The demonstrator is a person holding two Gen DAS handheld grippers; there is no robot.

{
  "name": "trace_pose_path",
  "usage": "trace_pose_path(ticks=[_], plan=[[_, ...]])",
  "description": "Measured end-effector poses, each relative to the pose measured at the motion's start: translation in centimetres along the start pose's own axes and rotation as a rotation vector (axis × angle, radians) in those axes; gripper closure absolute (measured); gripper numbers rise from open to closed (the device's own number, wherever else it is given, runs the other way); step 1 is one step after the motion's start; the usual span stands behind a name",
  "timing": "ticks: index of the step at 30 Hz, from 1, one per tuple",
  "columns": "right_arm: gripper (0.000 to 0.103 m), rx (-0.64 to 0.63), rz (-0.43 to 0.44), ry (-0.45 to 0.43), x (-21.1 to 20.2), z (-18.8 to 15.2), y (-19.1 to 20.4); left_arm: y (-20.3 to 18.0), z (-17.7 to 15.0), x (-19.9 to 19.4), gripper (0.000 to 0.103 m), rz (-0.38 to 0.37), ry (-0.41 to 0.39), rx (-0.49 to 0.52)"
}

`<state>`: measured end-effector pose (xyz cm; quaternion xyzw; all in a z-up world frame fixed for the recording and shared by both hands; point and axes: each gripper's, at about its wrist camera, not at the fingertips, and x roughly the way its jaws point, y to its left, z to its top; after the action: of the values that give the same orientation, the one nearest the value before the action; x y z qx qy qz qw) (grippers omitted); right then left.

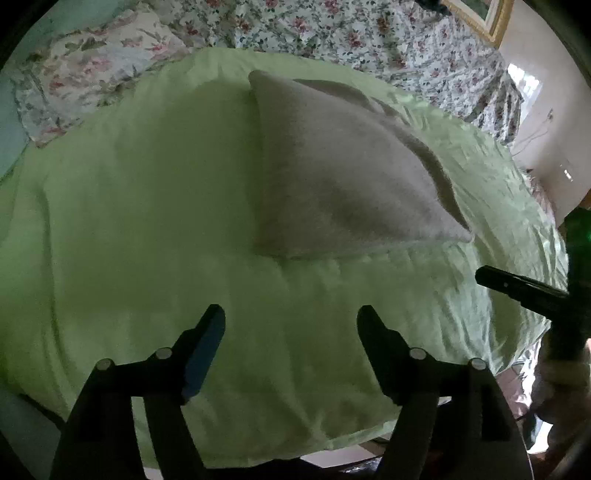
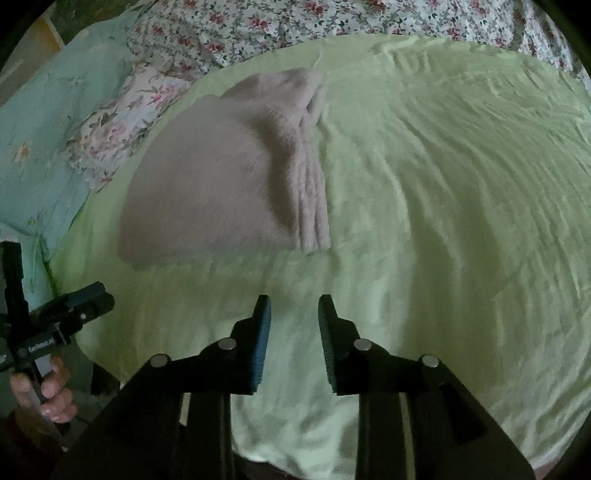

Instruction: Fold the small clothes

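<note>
Jaws of left gripper [image 1: 291, 314] spread wide, nothing between them, poised over bare light green sheet [image 1: 147, 221]. Jaws of right gripper [image 2: 294, 306] parted by a narrow gap, likewise empty, above the same sheet. Folded grey garment [image 1: 332, 177] lying flat on the sheet, farther off than both sets of fingertips and untouched. Beyond it, floral bedding [image 1: 332, 29] along the far edge; floral pillow [image 2: 122, 122] at left.
</note>
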<state>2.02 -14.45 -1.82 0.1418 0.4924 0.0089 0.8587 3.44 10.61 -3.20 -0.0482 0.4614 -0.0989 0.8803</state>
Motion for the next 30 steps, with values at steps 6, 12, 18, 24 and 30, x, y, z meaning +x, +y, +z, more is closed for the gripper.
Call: trace_pose_path(ticks=[6,12,18,24,30], plan=[[0.036,-0.044,-0.010,0.001,-0.9,-0.5,1.3,0.0,-0.7,-0.4,0.022,0.026,0.001,0.023],[0.018,-0.078,-0.039,0.002,-2.1,-2.1,1.9,-0.2,-2.3,-1.0,0.020,0.062,-0.008,0.035],[0.014,-0.091,-0.042,0.016,-2.9,-3.8,1.6,-1.9,-3.9,-2.4,0.015,0.160,-0.027,0.152],[0.009,-0.134,-0.049,-0.021,-3.9,-3.9,2.1,-2.3,-3.1,-3.9,0.012,0.140,-0.052,0.148],[0.007,-0.159,-0.031,-0.058,-3.6,-2.5,2.9,-2.2,-0.9,-3.6,0.002,0.151,-0.076,0.121]])
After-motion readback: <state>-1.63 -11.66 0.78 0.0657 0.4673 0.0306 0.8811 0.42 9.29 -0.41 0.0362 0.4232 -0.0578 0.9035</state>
